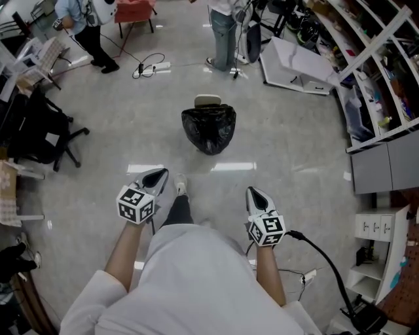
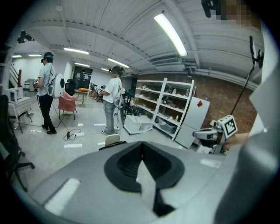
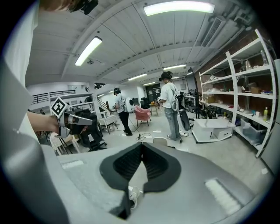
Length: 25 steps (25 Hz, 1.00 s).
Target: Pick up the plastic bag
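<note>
Plastic bag (image 1: 209,129) on floor (image 1: 294,163), ahead of left gripper (image 1: 158,174), right gripper (image 1: 254,192).

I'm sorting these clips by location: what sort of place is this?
Probably a lab or workshop: tall white metal shelving racks holding supplies, a bare grey polished floor with a white power strip lying on it, and long fluorescent tube lights overhead.
</note>
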### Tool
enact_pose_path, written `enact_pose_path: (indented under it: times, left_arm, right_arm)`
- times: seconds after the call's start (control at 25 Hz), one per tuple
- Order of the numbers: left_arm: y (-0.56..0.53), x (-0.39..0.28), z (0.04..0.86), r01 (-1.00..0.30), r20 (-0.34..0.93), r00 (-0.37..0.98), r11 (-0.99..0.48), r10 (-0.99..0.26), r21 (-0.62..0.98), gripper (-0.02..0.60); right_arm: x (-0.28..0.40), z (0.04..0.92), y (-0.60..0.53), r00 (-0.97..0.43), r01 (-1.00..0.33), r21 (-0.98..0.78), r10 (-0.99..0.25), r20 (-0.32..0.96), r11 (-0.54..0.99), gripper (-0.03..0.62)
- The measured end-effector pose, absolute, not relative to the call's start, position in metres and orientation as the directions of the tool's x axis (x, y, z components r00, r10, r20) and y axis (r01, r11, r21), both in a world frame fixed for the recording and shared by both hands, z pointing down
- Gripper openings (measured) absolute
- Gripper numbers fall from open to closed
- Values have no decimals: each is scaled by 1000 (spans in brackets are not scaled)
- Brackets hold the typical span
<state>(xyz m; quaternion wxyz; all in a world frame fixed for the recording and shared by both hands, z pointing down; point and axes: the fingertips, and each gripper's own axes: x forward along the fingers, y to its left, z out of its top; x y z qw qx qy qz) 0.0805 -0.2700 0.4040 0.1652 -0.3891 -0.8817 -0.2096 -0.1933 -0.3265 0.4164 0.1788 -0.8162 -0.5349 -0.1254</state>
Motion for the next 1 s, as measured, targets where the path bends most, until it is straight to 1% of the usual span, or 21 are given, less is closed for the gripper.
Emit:
enact_pose_path:
  times: [0.28, 0.6, 0.84, 1.0]
  left_arm:
    - [-191, 97, 417, 737, 486, -651, 638, 583, 222, 5]
    - [-106, 120, 437, 710, 516, -670, 663, 534, 237, 5]
    - [-47, 131, 463, 675, 522, -693, 702, 497, 228, 5]
    - [-26, 136, 485, 670, 537, -696, 700, 476, 248, 5]
  right_arm:
    - [-184, 424, -251, 371, 928, -149, 823, 430, -341, 3]
    - [-159, 440, -167, 354, 935, -150, 799, 486, -322, 3]
    - [-139, 461, -103, 336, 941, -157, 781, 526, -300, 3]
    - [-129, 473, -75, 323, 946, -162, 764, 559, -281, 3]
